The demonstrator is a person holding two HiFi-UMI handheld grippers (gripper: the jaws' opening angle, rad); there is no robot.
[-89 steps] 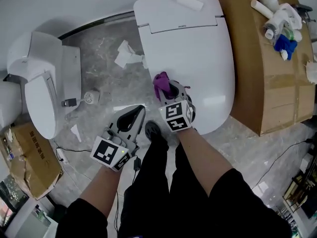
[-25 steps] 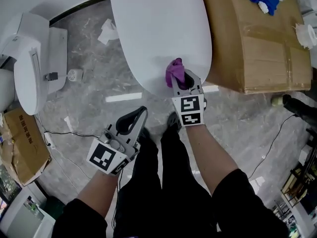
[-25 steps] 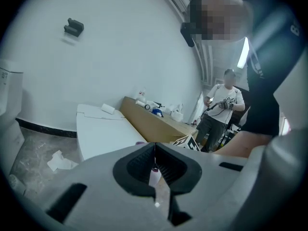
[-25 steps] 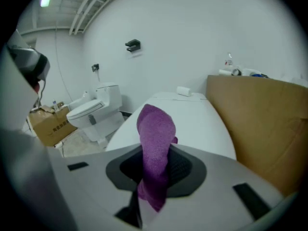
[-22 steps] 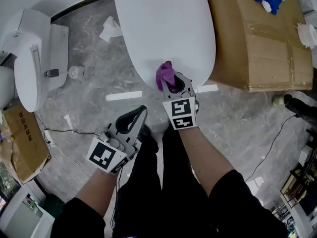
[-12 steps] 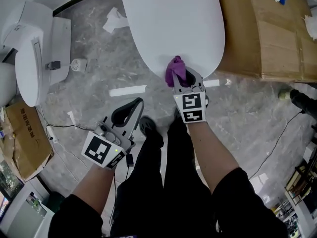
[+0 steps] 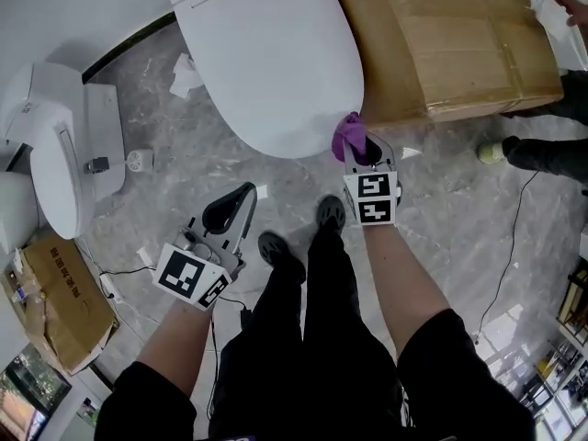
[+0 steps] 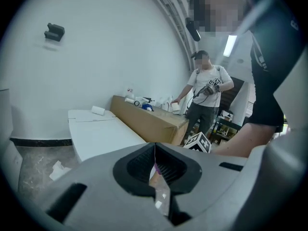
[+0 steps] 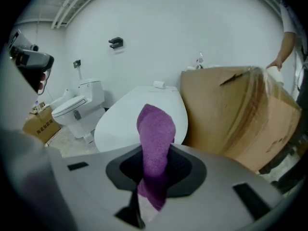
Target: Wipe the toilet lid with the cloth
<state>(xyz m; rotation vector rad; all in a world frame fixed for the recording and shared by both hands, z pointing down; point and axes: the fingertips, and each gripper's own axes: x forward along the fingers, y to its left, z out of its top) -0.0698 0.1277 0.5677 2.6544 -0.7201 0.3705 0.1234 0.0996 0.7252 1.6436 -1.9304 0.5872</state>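
**Head view:** right claw (image 7: 356, 151) is clamped on the purple cloth (image 7: 348, 135). The cloth sits at the toilet lid (image 7: 266, 62) front rim, about 5 o'clock on the lid, right where the lid meets the big cardboard box (image 7: 441, 44). It looks to be on the rim or just off it; I can't confirm contact. Left claw (image 7: 241, 200) is at 7 o'clock of the lid, over the floor (image 7: 184, 182), well apart from it and idle. A second toilet (image 7: 55, 163) is at 9 o'clock, with a small carton (image 7: 55, 292) at 8 o'clock.

**Left gripper view:** claw pads are together with nothing between them. The lid and box lie beyond. A bystander (image 8: 206, 93) stands at the far end of the box.

**Right gripper view:** pads are pinched on the cloth, which stands up in a fold between them. The lid is just ahead at 11 o'clock and the box at 2 o'clock.

**Progress (my read):** the lid is closed and an even white, with no visible smears or wet track, so the wiped area can't be verified. With the cloth at the front-right edge, this looks like edge work. The centre and hinge end are unconfirmed.

**Writing:** there are only square markers on the claw cubes. The carton has print, but it is too small to read. No brand is legible on the lid.
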